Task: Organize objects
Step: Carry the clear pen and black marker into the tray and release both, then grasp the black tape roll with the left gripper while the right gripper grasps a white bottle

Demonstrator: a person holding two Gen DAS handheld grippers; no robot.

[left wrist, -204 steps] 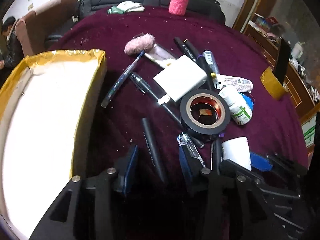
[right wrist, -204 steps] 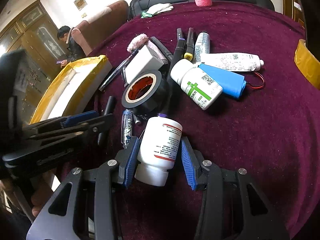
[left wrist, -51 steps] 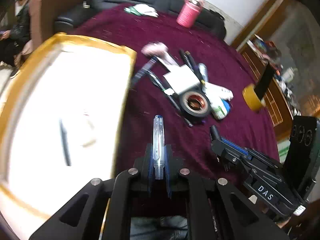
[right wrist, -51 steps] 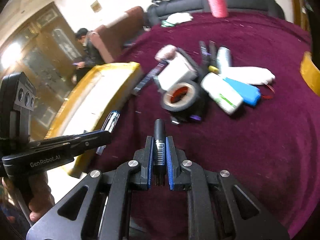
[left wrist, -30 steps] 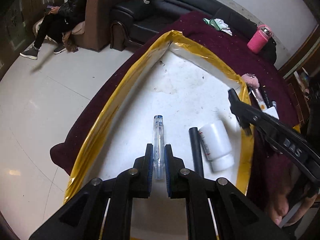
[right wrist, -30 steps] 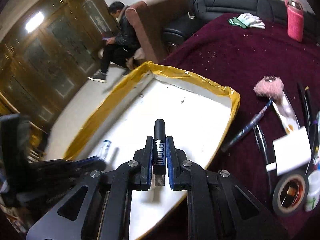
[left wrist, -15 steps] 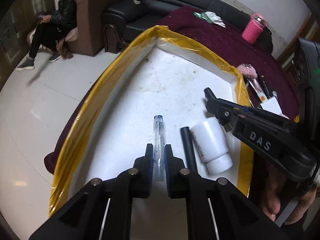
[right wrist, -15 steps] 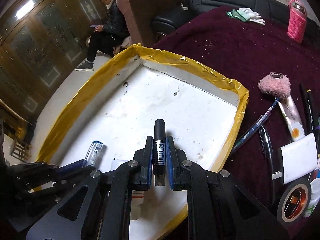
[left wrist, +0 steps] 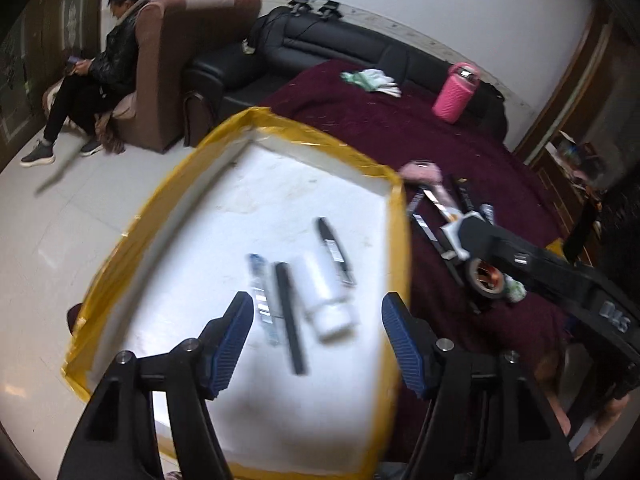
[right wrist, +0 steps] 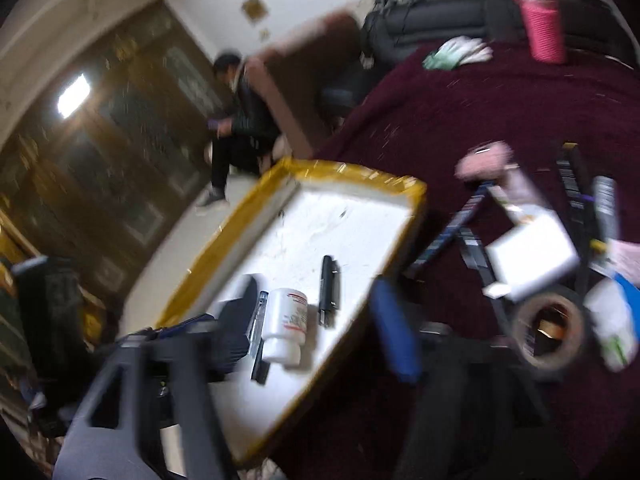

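A maroon tablecloth (left wrist: 400, 136) covered the table, with a black sofa (left wrist: 340, 52) and a seated person (left wrist: 100, 64) beyond. A white tray (left wrist: 256, 120) edged in yellow tape sat at the table's left edge. On its floor near the right rim lay a clear pen (left wrist: 262, 296), a black stick (left wrist: 290, 316), a white bottle (left wrist: 326, 294) and a black pen (left wrist: 336, 250), side by side. The left gripper (left wrist: 316, 344) hung over them, fingers spread wide and empty. The right gripper (right wrist: 312, 332), blurred, also stood open and held nothing. On the cloth right of the tray lay a tape roll (right wrist: 550, 330), a white box (right wrist: 532, 258) and more pens.
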